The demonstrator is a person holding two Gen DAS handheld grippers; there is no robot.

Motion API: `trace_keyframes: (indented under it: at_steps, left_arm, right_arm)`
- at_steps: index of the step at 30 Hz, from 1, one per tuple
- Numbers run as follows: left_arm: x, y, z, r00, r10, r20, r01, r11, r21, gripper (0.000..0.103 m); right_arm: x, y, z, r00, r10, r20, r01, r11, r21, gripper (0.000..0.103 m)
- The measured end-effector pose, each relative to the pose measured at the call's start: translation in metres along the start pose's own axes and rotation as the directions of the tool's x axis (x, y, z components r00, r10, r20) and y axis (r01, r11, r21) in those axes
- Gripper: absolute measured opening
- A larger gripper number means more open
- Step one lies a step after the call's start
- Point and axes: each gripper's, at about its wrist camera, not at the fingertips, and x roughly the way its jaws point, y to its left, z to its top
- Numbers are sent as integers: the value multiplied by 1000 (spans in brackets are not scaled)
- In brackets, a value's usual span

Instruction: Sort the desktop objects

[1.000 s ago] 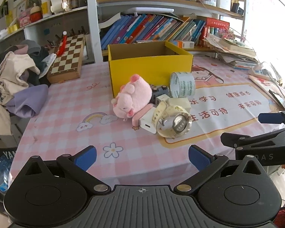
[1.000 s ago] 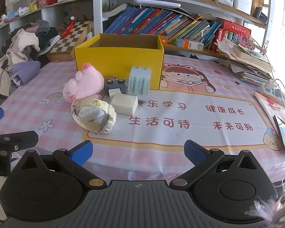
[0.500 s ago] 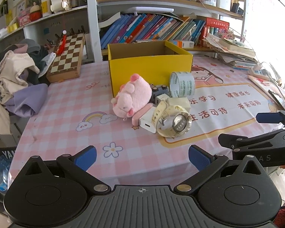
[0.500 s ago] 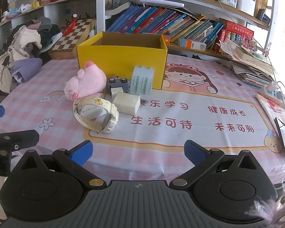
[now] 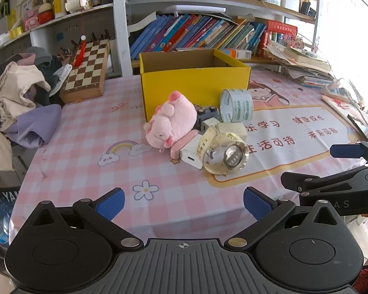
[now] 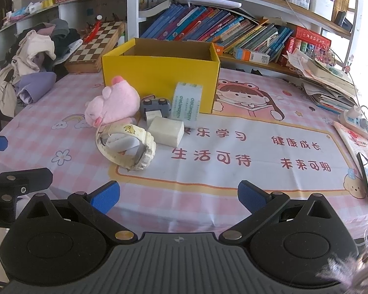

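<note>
Nothing looks sorted: the box (image 6: 159,73) appears empty, with the plush (image 6: 112,106), tape (image 6: 187,104) and watch (image 6: 126,144) on the table (image 6: 257,183). Both hand-held grippers, left (image 5: 182,202) and right (image 6: 177,194), hover spread and empty at the near edge.

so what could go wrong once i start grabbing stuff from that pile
The watch lies looped around the white charger, so lifting either may drag the other. The tape roll stands on edge against the yellow box and could roll if bumped. The pink plush touches the small things beside it, so open jaws might catch two at once.
</note>
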Motion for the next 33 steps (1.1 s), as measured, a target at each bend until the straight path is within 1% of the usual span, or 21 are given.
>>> trace_keyframes:
  at_steps: [33]
  left_arm:
    - [3,6,3,1000,-6,-5,6,1000,6,103]
  right_arm:
    - [5,3,-1,1000,6,-4,-6,1000,-21,103]
